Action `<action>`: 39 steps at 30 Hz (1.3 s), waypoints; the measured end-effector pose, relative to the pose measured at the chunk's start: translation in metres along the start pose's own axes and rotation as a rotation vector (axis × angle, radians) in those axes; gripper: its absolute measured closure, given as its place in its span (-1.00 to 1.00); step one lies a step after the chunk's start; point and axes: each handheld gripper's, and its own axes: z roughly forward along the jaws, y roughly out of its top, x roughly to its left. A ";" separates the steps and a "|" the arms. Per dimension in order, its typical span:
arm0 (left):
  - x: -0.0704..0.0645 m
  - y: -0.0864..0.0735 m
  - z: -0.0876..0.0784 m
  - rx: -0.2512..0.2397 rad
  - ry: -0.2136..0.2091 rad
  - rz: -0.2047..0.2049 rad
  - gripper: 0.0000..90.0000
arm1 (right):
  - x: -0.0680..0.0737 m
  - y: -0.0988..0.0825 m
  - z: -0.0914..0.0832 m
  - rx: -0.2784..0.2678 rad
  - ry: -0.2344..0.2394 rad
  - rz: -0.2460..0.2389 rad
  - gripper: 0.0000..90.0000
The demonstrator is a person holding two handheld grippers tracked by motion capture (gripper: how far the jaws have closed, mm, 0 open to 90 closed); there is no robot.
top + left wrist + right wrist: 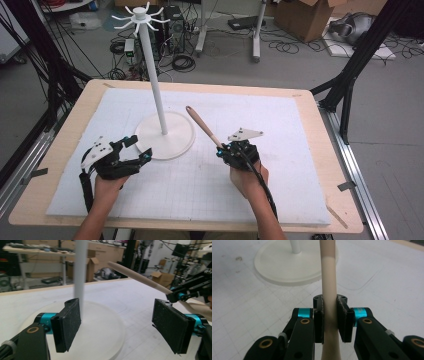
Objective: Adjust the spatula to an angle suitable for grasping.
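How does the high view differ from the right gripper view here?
High view alone: the stand's hook crown, both hands, and the open left gripper beside the base. Right gripper view alone: the pads pressed against the wooden utensil's handle. Both: the right gripper holding that handle, the stand's round base, and the white mat.

White stand (164, 134), tan wooden handle (202, 124), black hand-held gripper (227, 148) with teal accents, white gridded mat (280, 150)
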 end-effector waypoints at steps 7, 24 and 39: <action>-0.015 0.022 0.036 0.054 -0.084 0.021 -0.45 | 0.008 -0.003 -0.008 -0.077 0.004 -0.007 0.74; -0.040 0.041 0.085 0.115 -0.178 -0.008 -0.09 | 0.026 -0.005 -0.017 -0.222 0.004 -0.042 0.74; -0.044 0.043 0.100 0.154 -0.193 -0.038 -0.04 | 0.039 -0.003 -0.005 -0.221 0.020 -0.080 0.74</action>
